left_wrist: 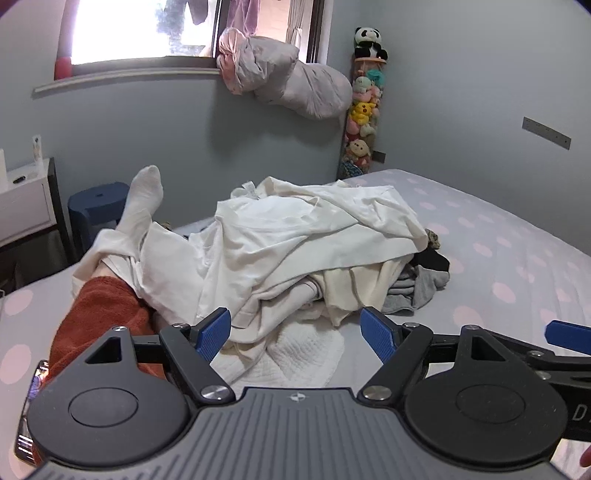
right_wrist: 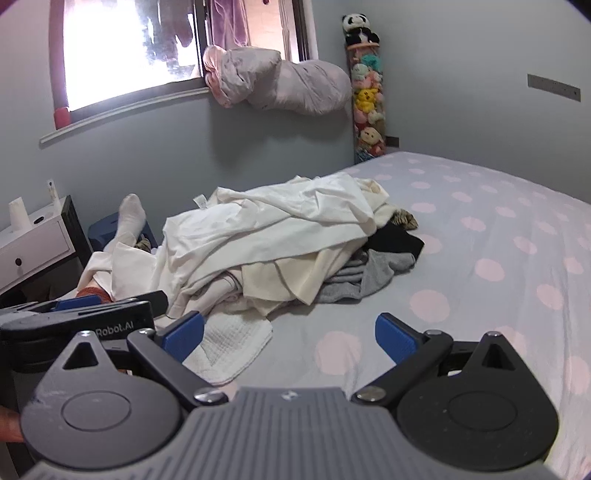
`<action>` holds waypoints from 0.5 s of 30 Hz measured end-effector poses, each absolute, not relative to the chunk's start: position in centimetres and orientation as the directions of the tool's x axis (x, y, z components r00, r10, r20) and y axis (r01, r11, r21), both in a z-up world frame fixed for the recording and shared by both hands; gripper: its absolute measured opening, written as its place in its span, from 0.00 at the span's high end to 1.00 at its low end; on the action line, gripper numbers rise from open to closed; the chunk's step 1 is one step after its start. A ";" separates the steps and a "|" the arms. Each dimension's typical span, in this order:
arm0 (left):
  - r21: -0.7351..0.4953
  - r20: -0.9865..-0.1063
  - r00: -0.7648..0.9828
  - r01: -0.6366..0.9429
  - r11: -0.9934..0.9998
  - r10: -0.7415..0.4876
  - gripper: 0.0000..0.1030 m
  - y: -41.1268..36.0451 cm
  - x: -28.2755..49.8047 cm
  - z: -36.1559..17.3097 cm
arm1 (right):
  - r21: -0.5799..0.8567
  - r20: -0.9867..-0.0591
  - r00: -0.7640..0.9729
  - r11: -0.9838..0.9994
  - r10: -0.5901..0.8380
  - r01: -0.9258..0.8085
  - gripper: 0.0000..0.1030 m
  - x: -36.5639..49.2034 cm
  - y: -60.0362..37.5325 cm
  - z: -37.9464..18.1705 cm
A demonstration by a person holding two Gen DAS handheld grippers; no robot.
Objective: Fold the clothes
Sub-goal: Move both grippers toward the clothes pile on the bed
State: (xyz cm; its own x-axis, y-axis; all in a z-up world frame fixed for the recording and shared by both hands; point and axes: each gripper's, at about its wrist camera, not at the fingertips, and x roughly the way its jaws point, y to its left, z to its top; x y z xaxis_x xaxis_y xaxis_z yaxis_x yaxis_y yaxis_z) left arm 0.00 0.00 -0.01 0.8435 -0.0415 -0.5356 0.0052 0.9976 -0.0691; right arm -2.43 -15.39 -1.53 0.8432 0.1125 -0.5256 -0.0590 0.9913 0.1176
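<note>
Both my left fingers (left_wrist: 295,334) and right fingers (right_wrist: 290,338) are spread, holding nothing, just short of the pile (left_wrist: 295,236) heaped mid-bed (right_wrist: 480,229). If I pinch blindly, I judge I'd drag several tangled layers, or the sock (left_wrist: 142,199) beyond the pile.

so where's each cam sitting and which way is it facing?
Left wrist: on the left gripper, low over the bed, facing the clothes pile; own open fingers show, right gripper at right edge.
Right wrist: on the right gripper, same heading, further right; open fingers show, left gripper at left edge.
Shared: pile, bed, window, panda.
</note>
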 end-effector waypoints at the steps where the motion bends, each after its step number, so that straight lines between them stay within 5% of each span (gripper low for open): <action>1: -0.072 -0.543 0.838 0.014 0.997 -0.051 0.25 0.0 0.0 -0.1 | 0.118 -0.526 0.844 0.992 0.106 -0.051 0.03 -2.4 -15.4 -1.6; 15: -0.142 -0.558 0.823 0.030 0.989 -0.105 0.31 0.9 0.5 -0.6 | 0.113 -0.518 0.848 0.992 0.111 -0.060 0.03 -2.2 -15.3 -2.5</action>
